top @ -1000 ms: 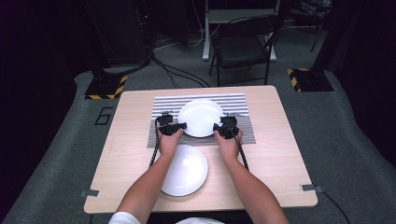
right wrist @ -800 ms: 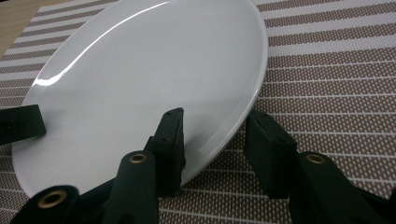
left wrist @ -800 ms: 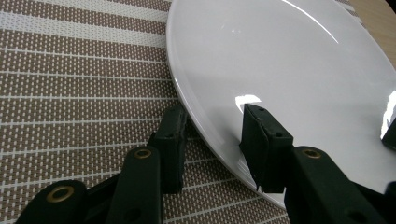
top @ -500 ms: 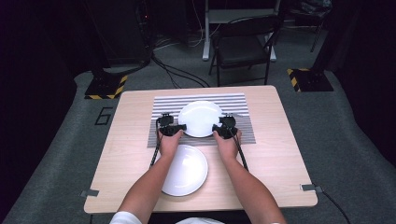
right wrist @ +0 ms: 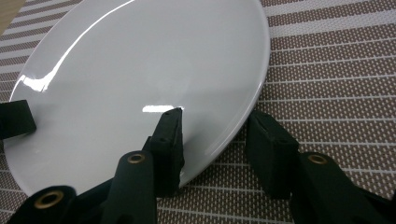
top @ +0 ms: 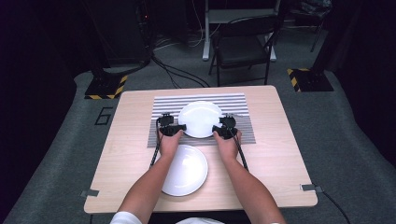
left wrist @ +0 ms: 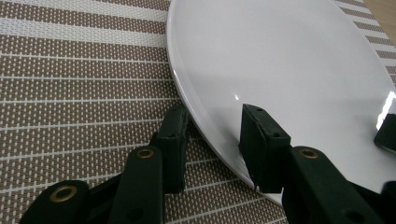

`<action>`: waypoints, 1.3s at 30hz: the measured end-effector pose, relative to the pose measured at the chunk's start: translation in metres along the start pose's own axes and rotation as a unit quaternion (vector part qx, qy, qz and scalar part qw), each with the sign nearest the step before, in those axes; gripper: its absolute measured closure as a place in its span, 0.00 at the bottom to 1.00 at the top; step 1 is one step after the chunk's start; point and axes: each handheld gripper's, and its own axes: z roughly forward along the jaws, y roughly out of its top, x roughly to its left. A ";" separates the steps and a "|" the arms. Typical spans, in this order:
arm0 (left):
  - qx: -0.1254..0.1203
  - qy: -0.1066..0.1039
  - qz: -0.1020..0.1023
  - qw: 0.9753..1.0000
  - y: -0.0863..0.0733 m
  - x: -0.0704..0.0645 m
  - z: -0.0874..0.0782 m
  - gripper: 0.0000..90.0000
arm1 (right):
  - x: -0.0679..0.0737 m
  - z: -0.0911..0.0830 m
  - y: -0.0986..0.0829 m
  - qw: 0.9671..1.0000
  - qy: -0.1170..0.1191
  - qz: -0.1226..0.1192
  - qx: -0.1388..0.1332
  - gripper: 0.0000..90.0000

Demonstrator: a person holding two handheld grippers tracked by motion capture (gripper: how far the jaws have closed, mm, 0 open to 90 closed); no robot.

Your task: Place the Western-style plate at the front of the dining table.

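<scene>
A white plate (top: 201, 116) lies on a brown-and-white striped placemat (top: 161, 103) at the back middle of the wooden table (top: 280, 158). My left gripper (top: 182, 127) is at the plate's left rim and my right gripper (top: 215, 128) at its right rim. In the left gripper view the plate (left wrist: 280, 60) has its rim between the jaws of the left gripper (left wrist: 212, 126), one over the plate and one outside it on the mat, with a clear gap. The right gripper view shows the right gripper (right wrist: 217, 128) straddling the plate (right wrist: 140, 60) the same way, open.
A second white plate (top: 187, 170) sits on bare wood near the front edge, between the person's forearms. Behind the table stand a dark chair (top: 243, 49) and floor cables. Each gripper view catches the other gripper's fingertip (left wrist: 387, 133) at the far rim.
</scene>
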 end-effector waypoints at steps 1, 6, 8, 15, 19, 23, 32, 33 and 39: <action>0.000 0.000 -0.001 1.000 0.000 0.000 0.000 0.68 | -0.001 0.001 0.000 1.000 0.003 0.000 -0.001 0.63; -0.001 -0.003 -0.010 1.000 0.000 0.001 0.000 0.69 | -0.001 0.000 0.000 1.000 0.007 0.005 0.003 0.62; -0.001 -0.004 -0.010 1.000 0.000 0.001 0.000 0.69 | -0.001 0.000 0.001 1.000 0.010 0.009 0.005 0.62; 0.001 -0.001 -0.005 1.000 0.000 0.001 0.000 0.68 | -0.001 0.000 0.001 1.000 0.006 0.013 0.006 0.62; 0.001 -0.001 -0.004 1.000 0.000 0.000 0.000 0.68 | -0.001 -0.002 0.002 1.000 -0.008 -0.002 0.000 0.64; 0.001 0.001 -0.003 1.000 0.000 0.000 0.000 0.66 | -0.002 -0.002 0.002 1.000 -0.007 0.001 0.002 0.63; -0.007 0.007 0.000 1.000 0.005 0.005 -0.011 0.62 | -0.005 -0.011 0.006 1.000 -0.013 -0.006 -0.008 0.62; -0.009 0.005 0.001 1.000 0.006 0.004 -0.013 0.62 | -0.005 -0.013 0.007 1.000 -0.016 -0.008 -0.010 0.62; -0.026 0.009 0.023 0.999 0.012 0.004 -0.024 0.61 | -0.007 -0.019 0.009 0.999 -0.018 -0.024 -0.015 0.61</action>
